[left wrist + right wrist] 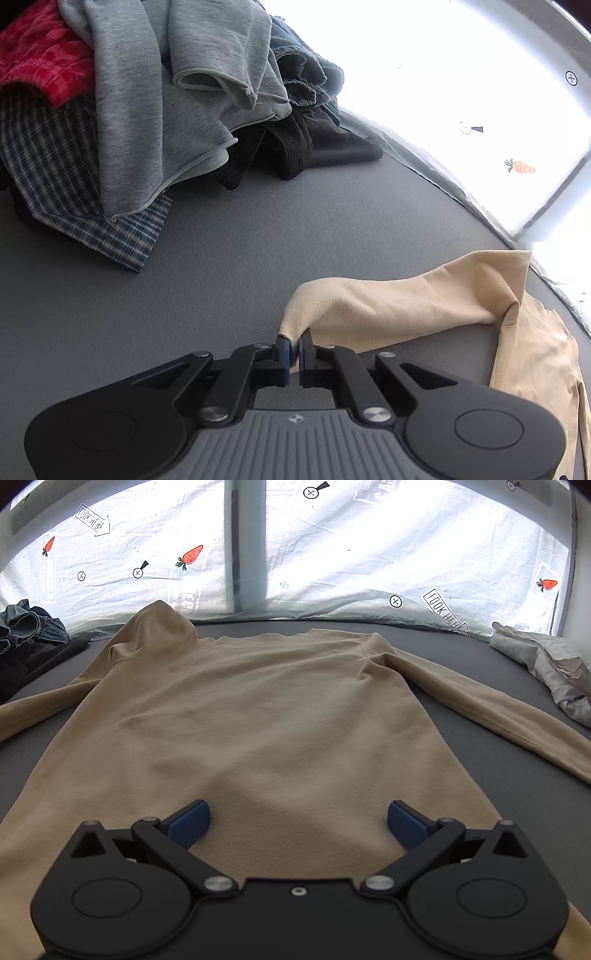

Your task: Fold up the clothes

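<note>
Two "LOOK HERE" arrows (pixel 443 610) mark the white curtain (pixel 369 554) at twelve o'clock. Left gripper (pixel 294 350) is clamped on the beige sweater's (pixel 258 709) sleeve cuff (pixel 295 317); right gripper (pixel 298 821) gapes apart over its body, flat on the grey table (pixel 221 258).

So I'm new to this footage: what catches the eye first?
A tan sweater spread flat on the grey table, with the right claw open over its hem. The left claw is shut on its sleeve. A heap of clothes sits behind.
</note>
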### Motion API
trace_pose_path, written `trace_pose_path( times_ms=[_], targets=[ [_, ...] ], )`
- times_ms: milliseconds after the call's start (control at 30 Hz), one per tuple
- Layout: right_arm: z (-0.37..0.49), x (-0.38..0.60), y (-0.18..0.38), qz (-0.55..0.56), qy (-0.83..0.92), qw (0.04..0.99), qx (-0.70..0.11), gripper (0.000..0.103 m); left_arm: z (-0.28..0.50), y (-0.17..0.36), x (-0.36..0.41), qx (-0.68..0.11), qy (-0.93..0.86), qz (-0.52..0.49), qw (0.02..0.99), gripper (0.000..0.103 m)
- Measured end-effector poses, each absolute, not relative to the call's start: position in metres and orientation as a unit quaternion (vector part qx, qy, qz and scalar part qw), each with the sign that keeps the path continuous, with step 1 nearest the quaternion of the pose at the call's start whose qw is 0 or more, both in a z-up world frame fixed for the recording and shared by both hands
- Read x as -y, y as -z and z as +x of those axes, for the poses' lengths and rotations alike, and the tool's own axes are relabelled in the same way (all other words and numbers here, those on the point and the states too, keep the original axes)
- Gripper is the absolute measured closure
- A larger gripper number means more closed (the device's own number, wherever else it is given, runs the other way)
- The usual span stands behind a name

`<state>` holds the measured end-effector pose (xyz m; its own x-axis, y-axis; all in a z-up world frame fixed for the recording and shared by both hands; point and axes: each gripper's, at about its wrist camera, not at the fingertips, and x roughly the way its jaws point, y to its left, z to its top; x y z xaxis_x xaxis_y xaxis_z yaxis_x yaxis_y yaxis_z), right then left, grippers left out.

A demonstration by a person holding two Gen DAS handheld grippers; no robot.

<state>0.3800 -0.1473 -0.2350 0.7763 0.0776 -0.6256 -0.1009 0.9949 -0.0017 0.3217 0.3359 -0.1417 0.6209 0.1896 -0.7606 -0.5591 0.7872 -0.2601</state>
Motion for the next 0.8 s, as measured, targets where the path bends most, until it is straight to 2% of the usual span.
trace_pose_path(
  times_ms=[167, 300, 500, 600, 667, 800],
  targets=[
    [0.381, 0.148, 0.236, -0.016, -0.048, 0.942, -0.331, 0.000, 0.290, 0.113, -0.346, -0.348, -0.264, -0.228, 0.870, 0.099],
    [0.380, 0.148, 0.235, -0.016, -0.048, 0.942, -0.331, 0.000, 0.276, 0.127, -0.358, -0.365, -0.297, -0.221, 0.855, 0.099],
    [0.380, 0.150, 0.236, -0.014, -0.050, 0.942, -0.330, 0.000, 0.251, 0.158, -0.379, -0.373, -0.357, -0.292, 0.805, 0.092],
    [0.380, 0.150, 0.236, -0.015, -0.050, 0.943, -0.330, 0.000, 0.230, 0.163, -0.386, -0.361, -0.352, -0.334, 0.796, 0.080],
    [0.380, 0.150, 0.236, -0.015, -0.049, 0.943, -0.330, 0.000, 0.227, 0.166, -0.382, -0.371, -0.344, -0.330, 0.797, 0.062],
    [0.380, 0.149, 0.236, -0.015, -0.049, 0.943, -0.330, 0.000, 0.221, 0.171, -0.375, -0.389, -0.329, -0.321, 0.798, 0.054]
  ],
)
